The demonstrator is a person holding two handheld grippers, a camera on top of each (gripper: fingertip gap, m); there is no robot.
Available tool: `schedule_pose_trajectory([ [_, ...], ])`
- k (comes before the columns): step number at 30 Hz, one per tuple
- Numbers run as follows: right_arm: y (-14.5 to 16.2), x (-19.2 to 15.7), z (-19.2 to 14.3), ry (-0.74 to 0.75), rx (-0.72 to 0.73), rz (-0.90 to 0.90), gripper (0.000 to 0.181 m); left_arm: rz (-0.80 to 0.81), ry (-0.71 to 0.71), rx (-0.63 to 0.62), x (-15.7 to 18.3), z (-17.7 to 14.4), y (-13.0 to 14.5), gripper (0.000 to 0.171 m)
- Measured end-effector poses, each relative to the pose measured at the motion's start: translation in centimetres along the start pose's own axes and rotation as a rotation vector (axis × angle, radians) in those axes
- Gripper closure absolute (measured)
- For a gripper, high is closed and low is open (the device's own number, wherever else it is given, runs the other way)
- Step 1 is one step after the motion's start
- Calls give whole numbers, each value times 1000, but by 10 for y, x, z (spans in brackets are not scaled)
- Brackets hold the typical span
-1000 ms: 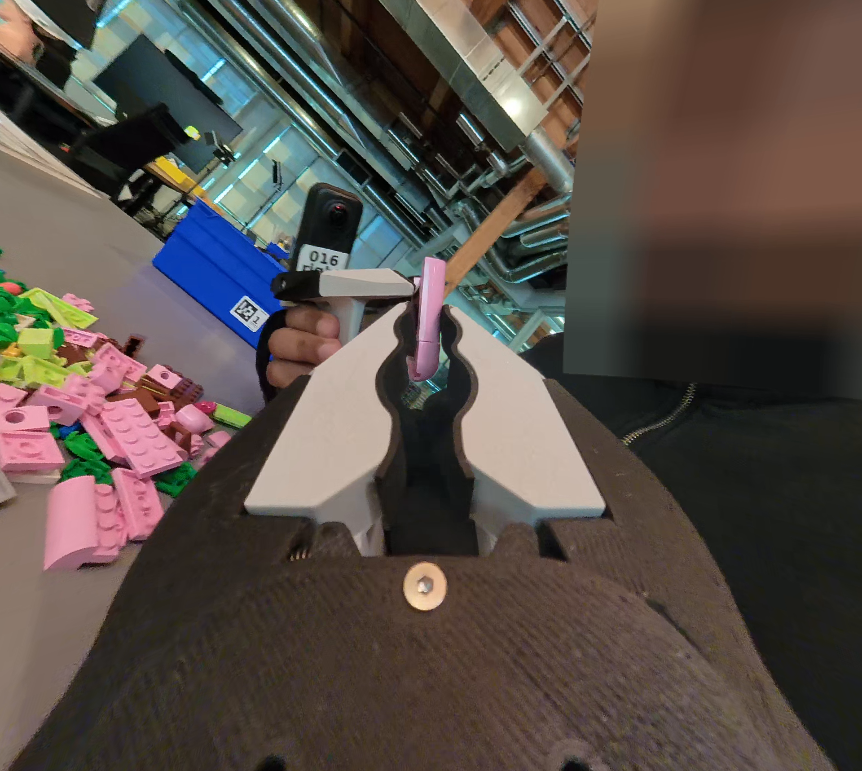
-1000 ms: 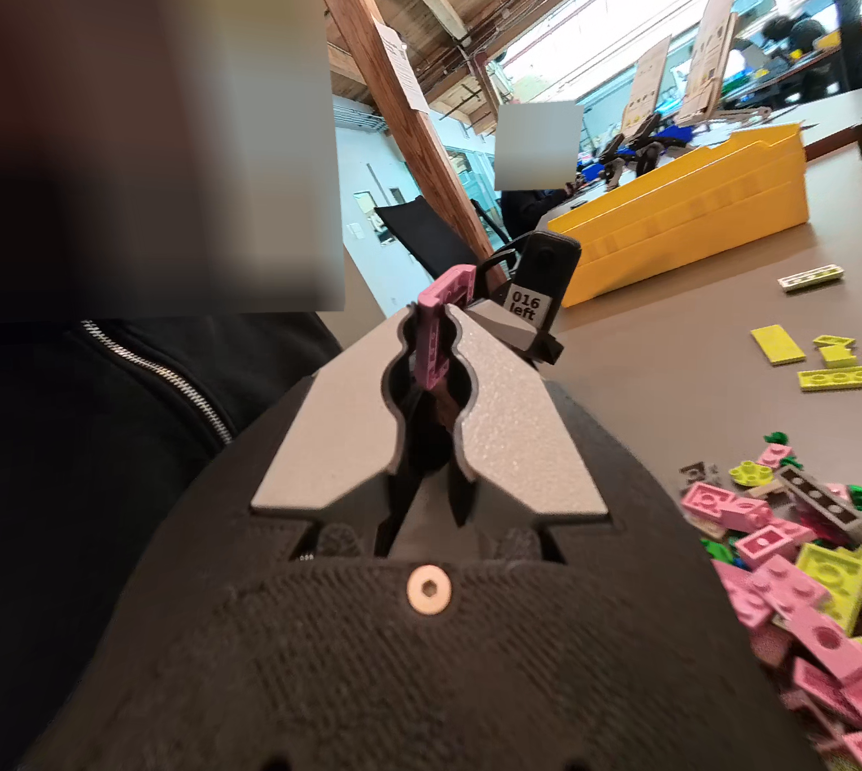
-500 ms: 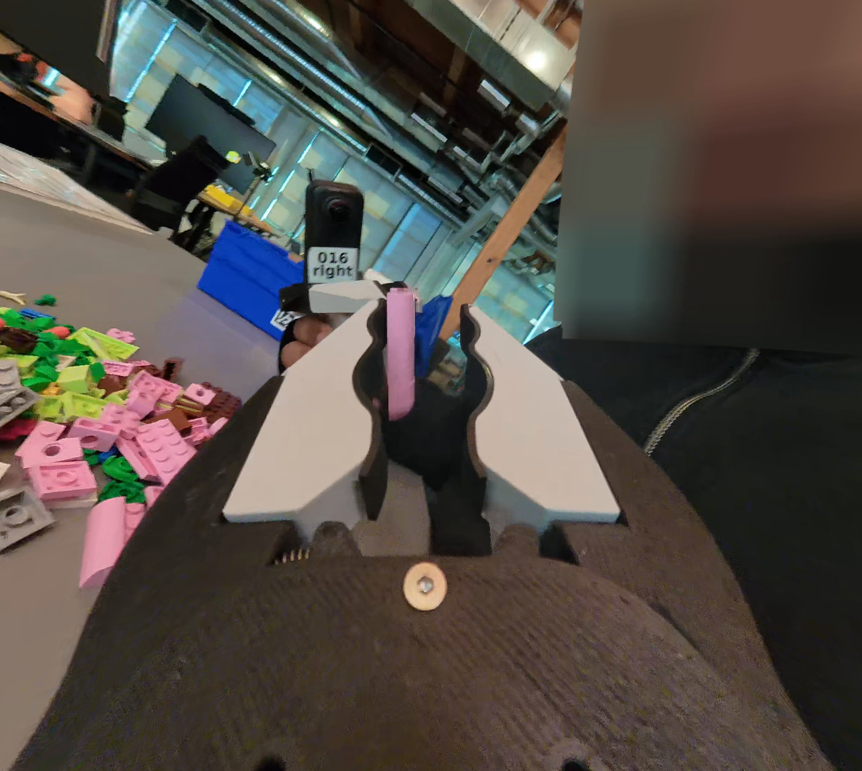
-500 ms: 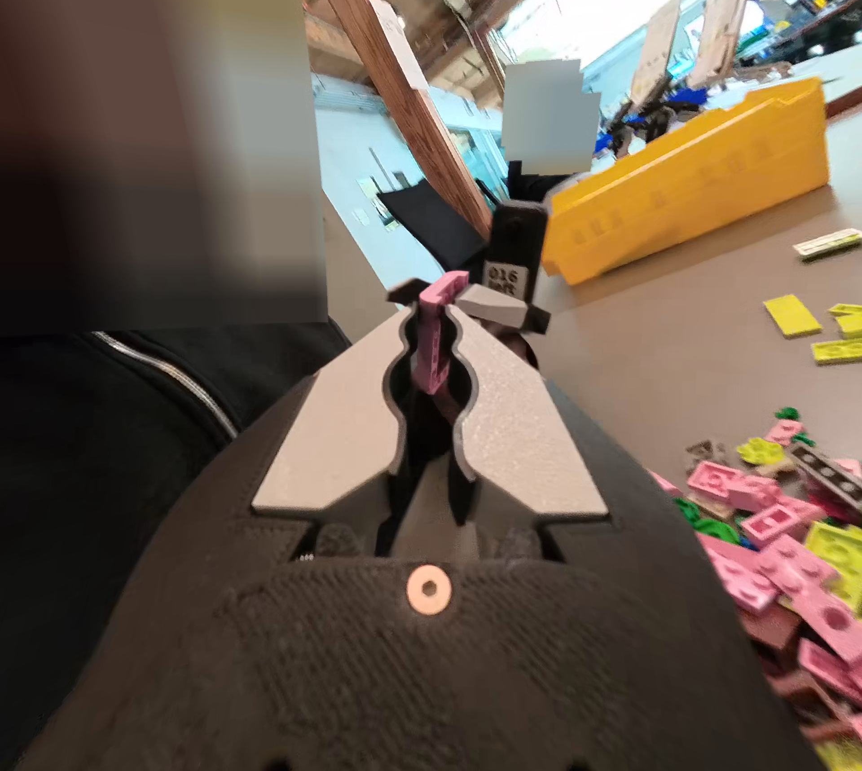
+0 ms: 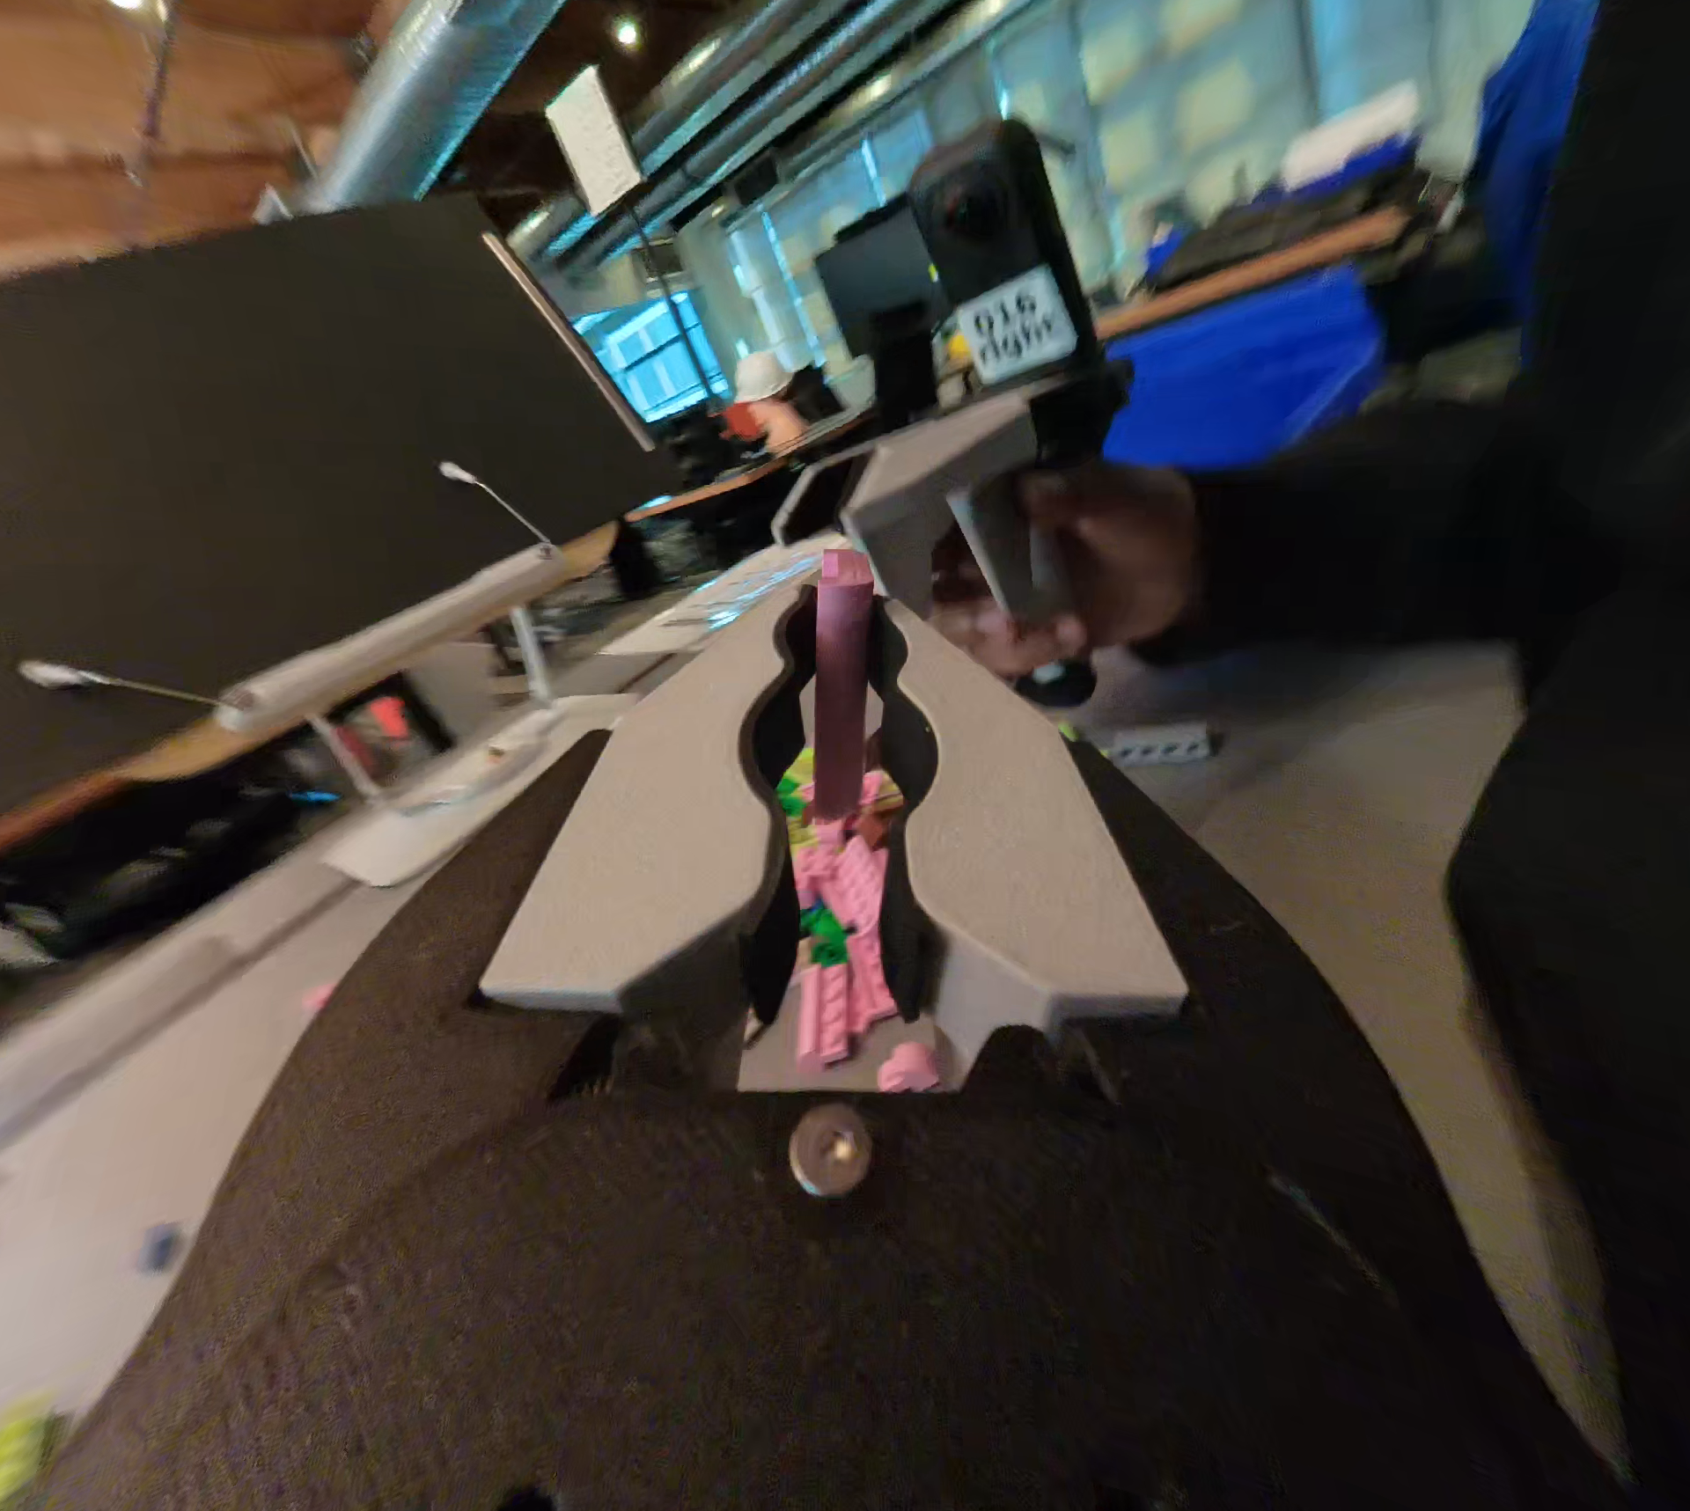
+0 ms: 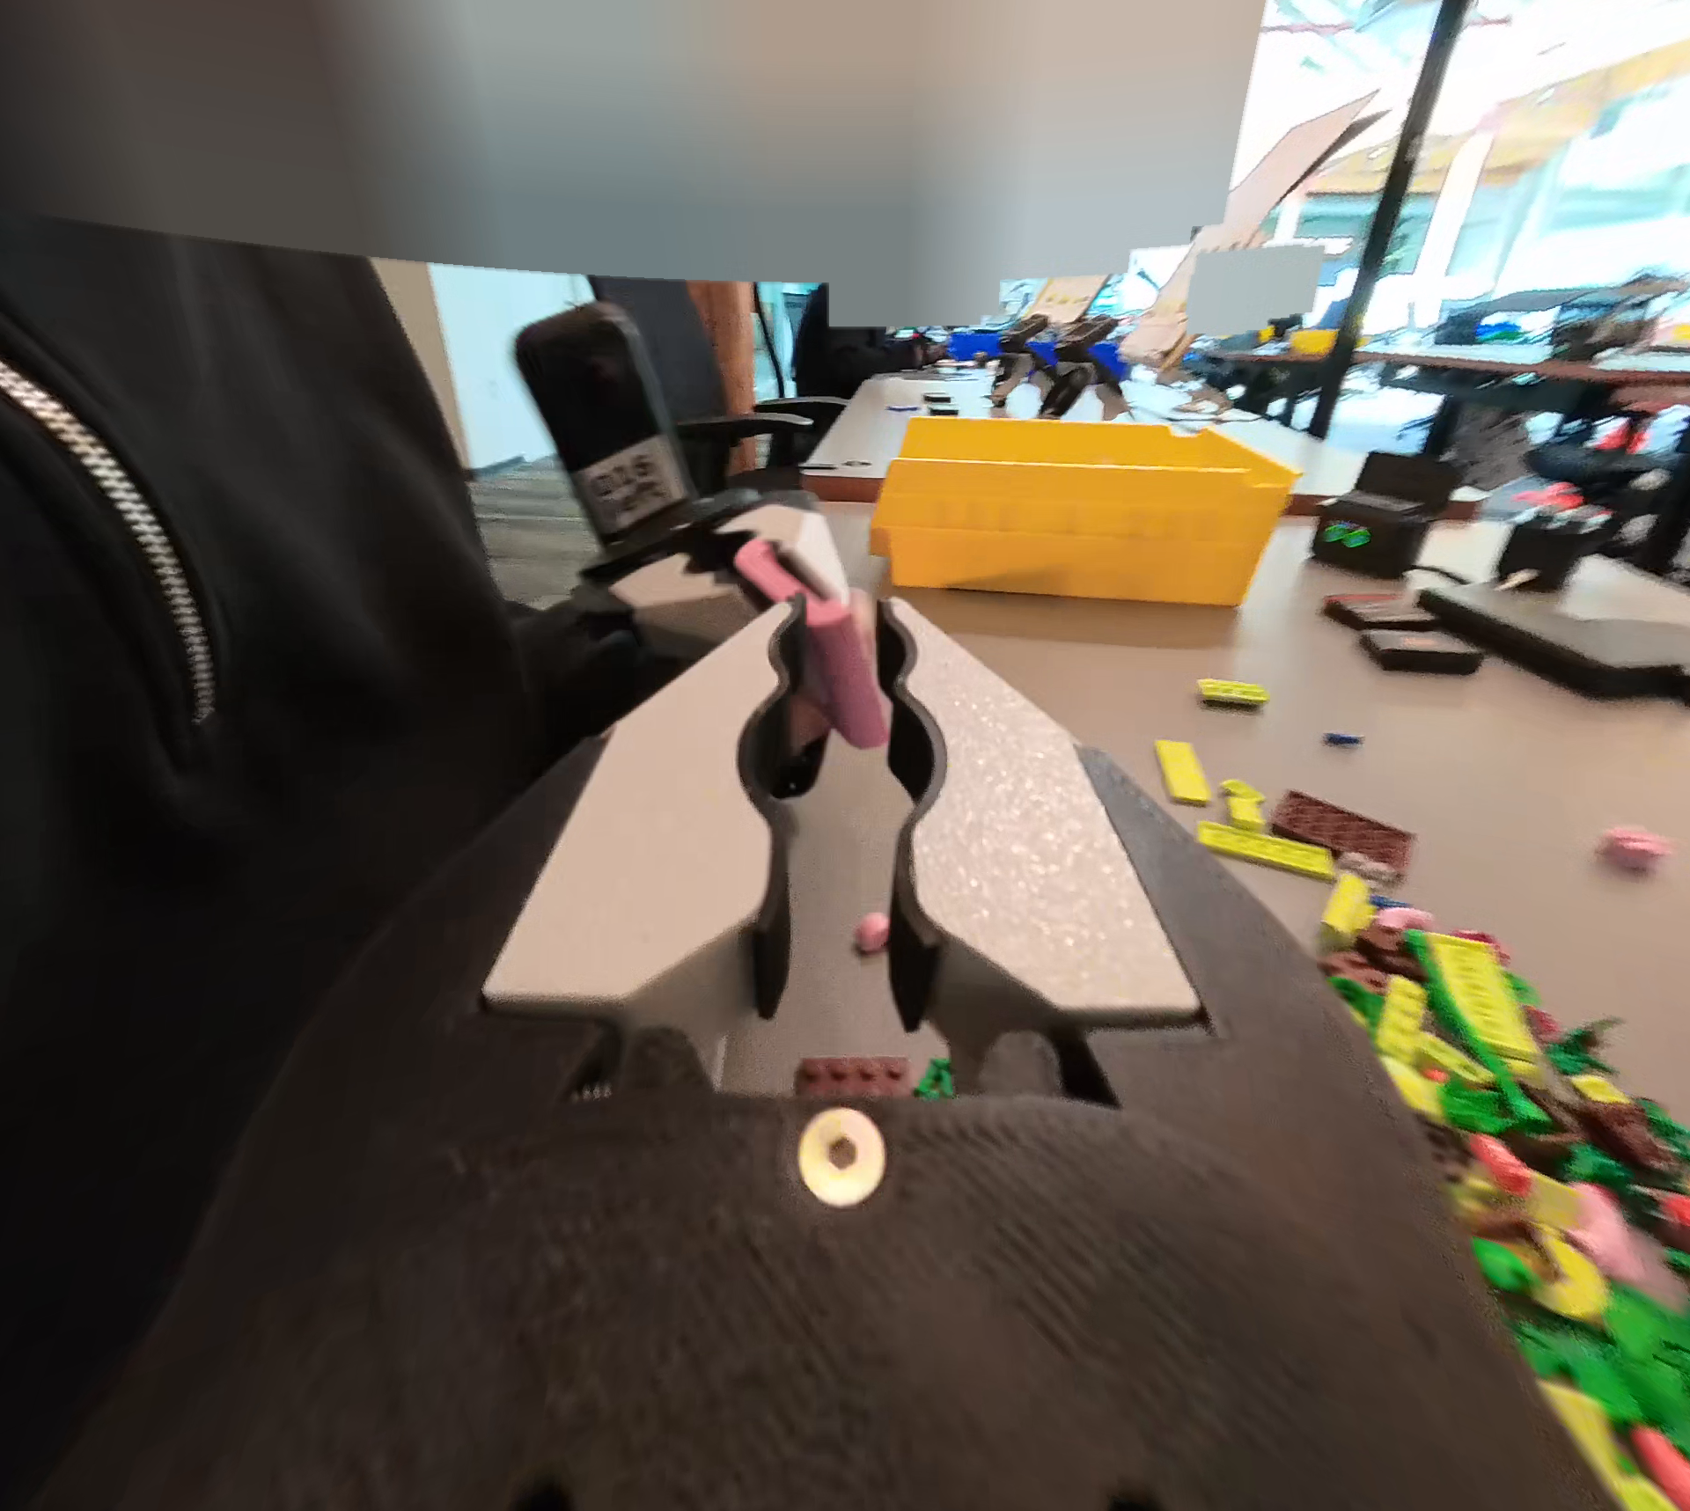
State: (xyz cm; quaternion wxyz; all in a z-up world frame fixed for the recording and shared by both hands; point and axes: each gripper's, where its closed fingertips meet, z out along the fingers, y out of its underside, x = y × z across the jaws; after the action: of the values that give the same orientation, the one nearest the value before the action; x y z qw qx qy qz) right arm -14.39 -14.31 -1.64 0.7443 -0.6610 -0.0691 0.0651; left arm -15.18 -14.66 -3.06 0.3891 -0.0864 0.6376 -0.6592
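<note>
Grippers closed together on a pink piece

Left gripper (image 5: 843, 617) has its fingers drawn in on the pink piece (image 5: 841, 690), which stands upright between the tips. Its own view shows the right gripper (image 5: 823, 502) just beyond the top of the piece, gripped by a hand (image 5: 1097, 553) at the far right. A strip of pink and green bricks (image 5: 841, 918) shows only through the gap between the fingers. A blue bin (image 5: 1235, 388) lies farther off to the right.

The right wrist view shows what the left one hides. There the pink piece leans to the left between the right gripper's tips, which are clamped on it, and runs on into the left gripper's tips just behind. Whether it is one piece or two joined cannot be told. The grey table (image 6: 1052, 662) spreads out to the right, with a loose pile of bricks at the near right and a yellow bin (image 6: 1070, 525) at the far side. A black zipped jacket (image 6: 137, 553) fills the left.
</note>
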Motion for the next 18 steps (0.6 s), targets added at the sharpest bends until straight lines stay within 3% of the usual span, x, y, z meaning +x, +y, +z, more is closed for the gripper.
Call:
schedule_pose_trajectory([
  [2,-4,3,-5,27,13,-37,170,148,-40,-46,5,3,5,165],
  [5,-7,5,-9,28,21,-45,169,227,-48,-74,10,6,9,165],
  [18,2,-2,-4,-50,-11,47,163,193,-52,-42,7,4,5,165],
])
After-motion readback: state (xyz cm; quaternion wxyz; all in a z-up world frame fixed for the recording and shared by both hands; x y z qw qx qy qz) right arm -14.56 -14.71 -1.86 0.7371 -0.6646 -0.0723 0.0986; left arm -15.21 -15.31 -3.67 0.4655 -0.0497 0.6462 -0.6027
